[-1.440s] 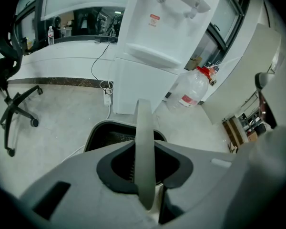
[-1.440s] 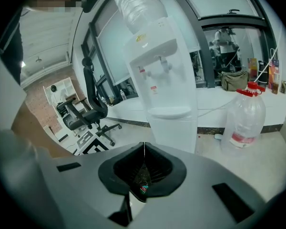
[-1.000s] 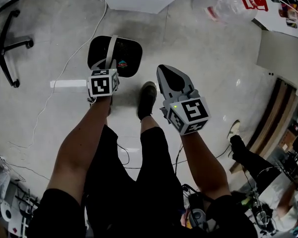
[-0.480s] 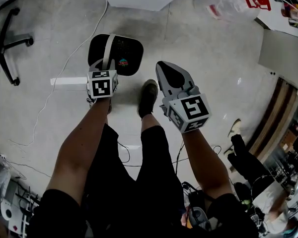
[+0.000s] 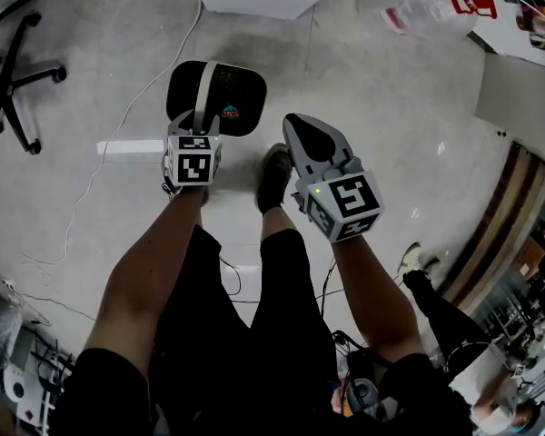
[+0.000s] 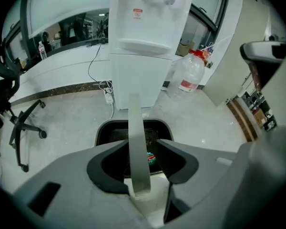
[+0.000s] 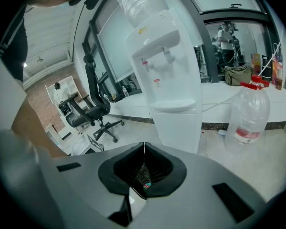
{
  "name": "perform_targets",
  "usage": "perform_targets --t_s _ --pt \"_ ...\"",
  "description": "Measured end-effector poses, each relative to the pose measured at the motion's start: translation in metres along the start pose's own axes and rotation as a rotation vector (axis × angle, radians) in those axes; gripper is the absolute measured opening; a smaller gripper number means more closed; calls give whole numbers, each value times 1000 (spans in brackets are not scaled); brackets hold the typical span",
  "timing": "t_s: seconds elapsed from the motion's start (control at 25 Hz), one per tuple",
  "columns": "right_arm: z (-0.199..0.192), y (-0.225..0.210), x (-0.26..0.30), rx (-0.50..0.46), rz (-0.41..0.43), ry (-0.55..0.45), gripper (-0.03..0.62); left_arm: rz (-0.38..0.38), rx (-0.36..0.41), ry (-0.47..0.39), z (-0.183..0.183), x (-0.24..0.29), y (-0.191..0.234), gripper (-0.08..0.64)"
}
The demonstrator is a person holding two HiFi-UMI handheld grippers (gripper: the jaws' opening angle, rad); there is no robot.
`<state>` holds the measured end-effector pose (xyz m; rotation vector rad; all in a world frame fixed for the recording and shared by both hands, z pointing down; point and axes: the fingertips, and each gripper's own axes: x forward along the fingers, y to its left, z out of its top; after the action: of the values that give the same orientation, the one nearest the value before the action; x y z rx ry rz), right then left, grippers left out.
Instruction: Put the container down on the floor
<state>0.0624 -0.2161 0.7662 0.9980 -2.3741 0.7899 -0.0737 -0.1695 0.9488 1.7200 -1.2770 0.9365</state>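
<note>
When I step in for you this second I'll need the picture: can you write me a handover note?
Left gripper: jaws opening, the upright handle of the container between them.
Right gripper: shut, empty, beside it.
Container: resting on the floor in front of the person's shoe.
Done: container is down.
Left: finish releasing, lift the left gripper clear of the handle.

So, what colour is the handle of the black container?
Pale grey. The handle arches over the black container, and the left gripper view shows it best.
</note>
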Motion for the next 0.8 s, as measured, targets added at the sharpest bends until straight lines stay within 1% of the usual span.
perform_targets --t_s 0.16,0.32,0.4,0.6,0.68,0.8 --pt "1 2 -2 -1 -1 2 9 -15 -5 17 -2 -7 -4 173" --pt "3 5 -7 5 -1 6 9 12 -26 53 -11 -10 -3 173" --pt "5 5 -10 11 -3 6 9 4 -34 59 -15 -11 -4 173" --pt "5 7 -19 11 -5 12 9 -4 -18 87 -18 -17 -6 172" --pt "4 6 -22 6 -5 16 9 -18 -16 77 -11 -22 -9 173" --pt "7 7 -25 8 -11 10 9 -60 -22 57 -7 -26 -17 172"
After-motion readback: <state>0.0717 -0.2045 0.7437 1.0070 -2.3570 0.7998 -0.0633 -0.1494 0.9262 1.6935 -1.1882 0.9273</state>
